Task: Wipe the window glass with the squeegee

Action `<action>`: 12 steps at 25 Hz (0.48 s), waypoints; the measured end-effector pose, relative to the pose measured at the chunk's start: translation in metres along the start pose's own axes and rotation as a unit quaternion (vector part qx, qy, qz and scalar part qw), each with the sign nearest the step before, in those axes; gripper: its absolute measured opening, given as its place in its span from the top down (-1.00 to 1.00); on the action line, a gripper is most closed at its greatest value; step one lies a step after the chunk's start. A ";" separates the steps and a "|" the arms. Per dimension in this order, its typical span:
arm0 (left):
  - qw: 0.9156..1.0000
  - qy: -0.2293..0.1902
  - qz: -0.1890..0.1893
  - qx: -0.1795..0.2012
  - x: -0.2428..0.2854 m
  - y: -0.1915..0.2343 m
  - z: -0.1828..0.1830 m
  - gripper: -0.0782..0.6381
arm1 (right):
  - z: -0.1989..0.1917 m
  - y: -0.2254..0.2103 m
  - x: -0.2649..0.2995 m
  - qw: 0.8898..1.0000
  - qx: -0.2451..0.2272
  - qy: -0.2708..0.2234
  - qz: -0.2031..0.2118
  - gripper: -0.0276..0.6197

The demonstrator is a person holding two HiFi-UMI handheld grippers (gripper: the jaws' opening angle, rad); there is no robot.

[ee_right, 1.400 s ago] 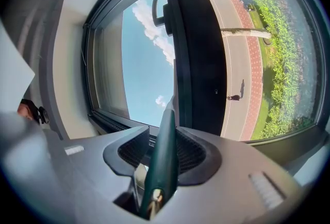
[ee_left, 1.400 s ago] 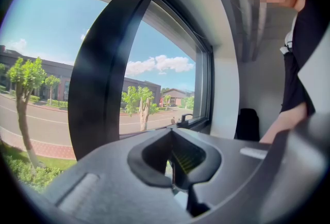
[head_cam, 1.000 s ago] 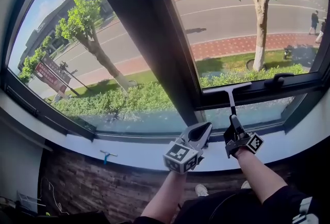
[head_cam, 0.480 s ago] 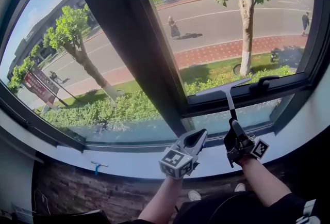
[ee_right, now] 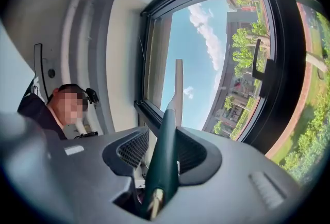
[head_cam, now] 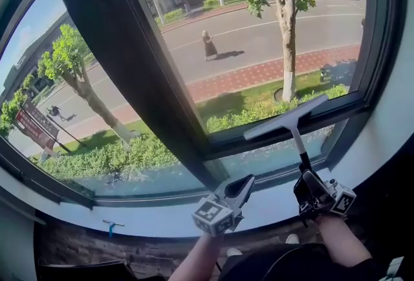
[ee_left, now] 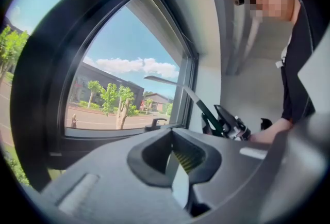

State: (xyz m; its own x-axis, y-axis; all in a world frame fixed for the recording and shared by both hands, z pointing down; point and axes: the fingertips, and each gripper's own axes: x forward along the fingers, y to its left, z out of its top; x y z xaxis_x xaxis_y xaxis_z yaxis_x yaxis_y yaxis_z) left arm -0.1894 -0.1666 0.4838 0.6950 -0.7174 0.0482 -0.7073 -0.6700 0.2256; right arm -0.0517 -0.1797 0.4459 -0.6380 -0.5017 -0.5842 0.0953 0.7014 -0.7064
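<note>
Left gripper (head_cam: 244,184) sits low over the white sill (head_cam: 162,212), jaws slightly apart with nothing between them. It's idle, just parked next to the working hand.

Right gripper (head_cam: 306,177) is clamped on the squeegee (head_cam: 292,123). In the right gripper view the dark green handle (ee_right: 164,156) runs straight up between the jaws and the grip looks firm.

What changed over the last second: the blade (head_cam: 284,119) has come up. A second ago it lay roughly level against the lower sash, at the height of the window handle. Now it is tilted, right end high, and crosses the dark crossbar (head_cam: 223,139), with its upper end over the bottom edge of the upper right pane. The right gripper has also slid right and dropped in the head view, though part of that is my head panning.

My read: this is the reach up to start a stroke, not the wipe itself. No view tells me whether the rubber edge touches the window glass (head_cam: 246,40). The left gripper view shows the squeegee from the side in front of the pane, but the gap is unreadable.

The blade needs levelling and pressing flat on the glass before pulling, otherwise only one corner drags.

Beyond the glass there's only the street and a tree (head_cam: 288,46).
</note>
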 end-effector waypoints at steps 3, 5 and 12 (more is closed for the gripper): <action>0.999 -0.014 -0.037 -0.002 0.017 -0.032 0.000 0.78 | 0.021 0.001 -0.041 0.998 -0.058 0.015 0.002 0.39; 0.998 -0.017 -0.058 0.004 0.028 -0.046 -0.001 0.78 | 0.029 0.008 -0.051 0.997 -0.075 0.020 -0.003 0.39; 0.993 -0.025 -0.109 0.021 0.063 -0.086 -0.001 0.78 | 0.053 0.018 -0.092 0.995 -0.096 0.004 -0.016 0.39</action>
State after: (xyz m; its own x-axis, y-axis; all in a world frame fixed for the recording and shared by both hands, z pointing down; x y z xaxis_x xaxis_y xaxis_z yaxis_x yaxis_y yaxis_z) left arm -0.0846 -0.1543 0.4687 0.8261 -0.5616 -0.0465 -0.5454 -0.8176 0.1846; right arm 0.0488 -0.1482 0.4658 -0.6452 -0.5212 -0.5587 -0.0720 0.7694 -0.6347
